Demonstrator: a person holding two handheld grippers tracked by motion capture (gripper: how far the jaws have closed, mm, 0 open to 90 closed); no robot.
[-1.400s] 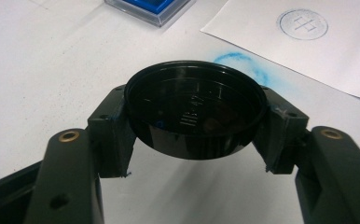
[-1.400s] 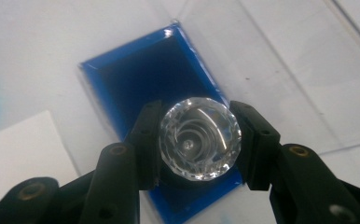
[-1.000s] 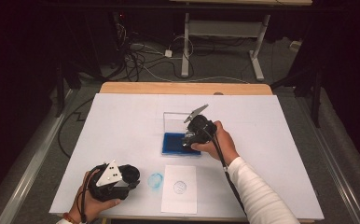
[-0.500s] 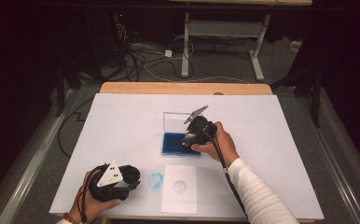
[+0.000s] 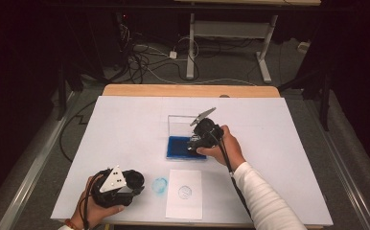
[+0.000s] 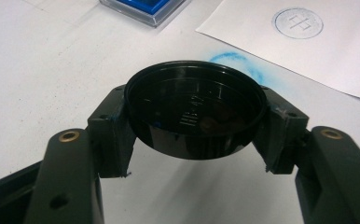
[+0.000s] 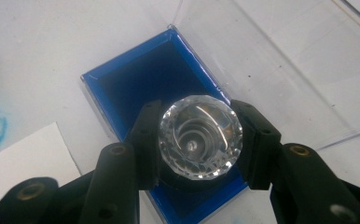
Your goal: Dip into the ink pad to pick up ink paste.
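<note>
Stamp pressed down into ink pad, cap held aside.

Right gripper [image 7: 199,144] clamped on round stamp with faceted clear crystal top [image 7: 200,143], set inside shallow blue ink pad in clear plastic case [image 7: 136,77], near centre of white table [image 5: 125,124]. Left gripper [image 6: 194,135] clamped on round black plastic cap [image 6: 194,114], at 7 o'clock from the pad. White paper sheet with circular blue imprint [image 5: 185,191] at 6 o'clock, blue ink smudge [image 5: 159,185] just beside it.
</note>
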